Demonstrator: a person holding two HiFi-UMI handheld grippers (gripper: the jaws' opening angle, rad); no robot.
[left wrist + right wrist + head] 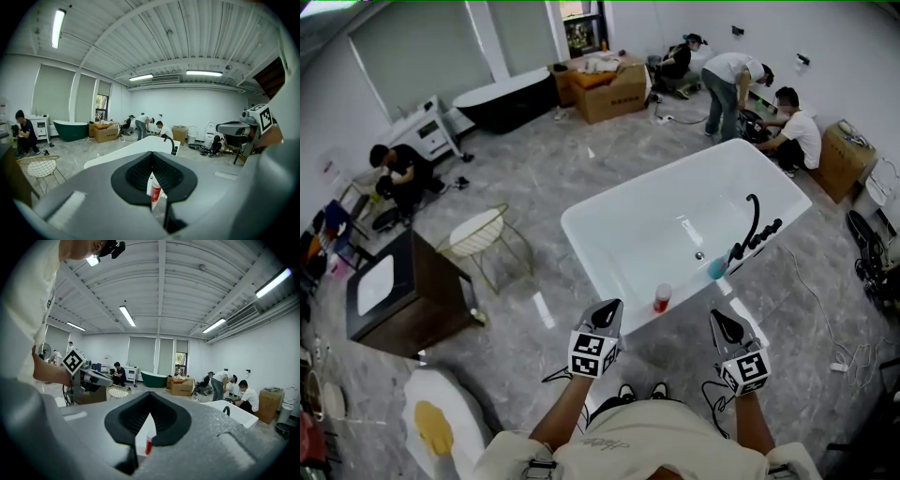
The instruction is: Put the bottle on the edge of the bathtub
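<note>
Head view, looking steeply down. I hold a gripper in each hand above the grey marble-patterned floor [544, 169], in front of the near corner of the white freestanding bathtub [637, 234].

(a) Left gripper [607, 312]: the jaws are pressed together with nothing between the pads. In the left gripper view only a narrow slit remains below the point where they meet.

(b) Right gripper [727, 323]: the right gripper view shows the same closed form, with the pads meeting at the tip and nothing gripped.

(c) Bottle [662, 298]: red with a white cap, it stands upright on the near edge of the bathtub, between the lines of my two grippers and beyond their tips. It touches neither gripper. Each gripper view shows it through the slit under the closed jaws.

(d) Black faucet [753, 225]: it rises from the right-hand rim of the tub. A small teal item [717, 268] sits on the same rim, just below it.

(e) Surroundings: to the left of the tub stand a round white wire-legged seat [478, 232] and a dark wooden vanity cabinet [441, 281]. Cardboard boxes [609, 89] stand at the far side of the room.
</note>
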